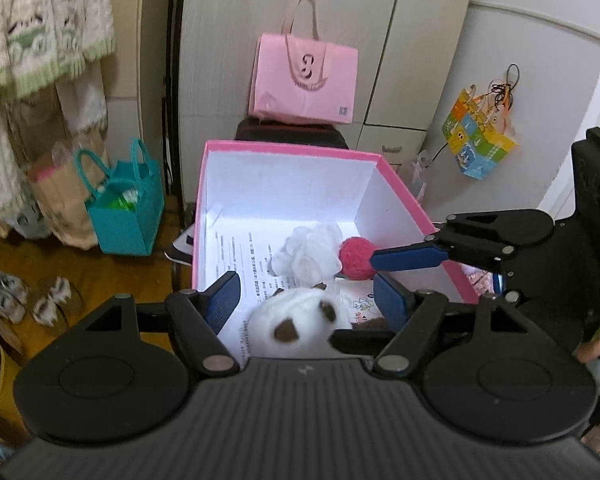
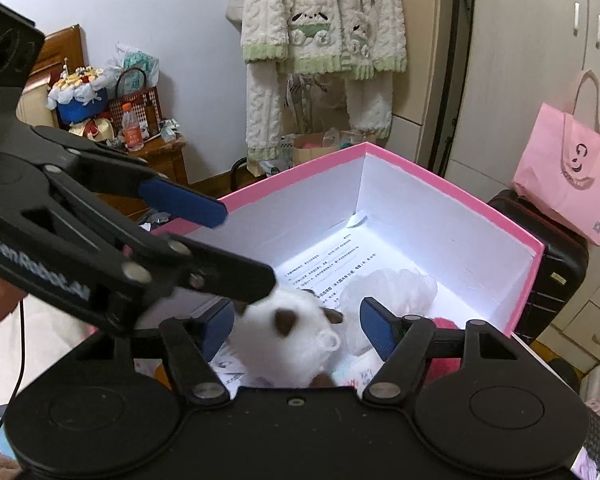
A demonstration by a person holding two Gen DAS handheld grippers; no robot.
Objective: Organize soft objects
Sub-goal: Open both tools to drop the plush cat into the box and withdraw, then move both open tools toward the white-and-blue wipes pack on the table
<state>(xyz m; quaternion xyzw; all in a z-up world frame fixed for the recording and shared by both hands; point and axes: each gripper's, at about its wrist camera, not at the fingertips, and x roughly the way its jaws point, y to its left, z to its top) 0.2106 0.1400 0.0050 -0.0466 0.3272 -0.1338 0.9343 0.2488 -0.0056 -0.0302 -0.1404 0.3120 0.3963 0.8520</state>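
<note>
Blue fingers of the left gripper (image 1: 306,294) and right gripper (image 2: 296,326) stand wide apart, holding nothing. Between them, the white plush toy (image 2: 288,336) lies inside the pink box (image 1: 404,188). Best to lift both straight up without snagging it.

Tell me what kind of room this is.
Most likely a bedroom at home: a fluffy pyjama set hangs on the wall, a white wardrobe stands behind the pink box, and slippers lie on the wooden floor.
</note>
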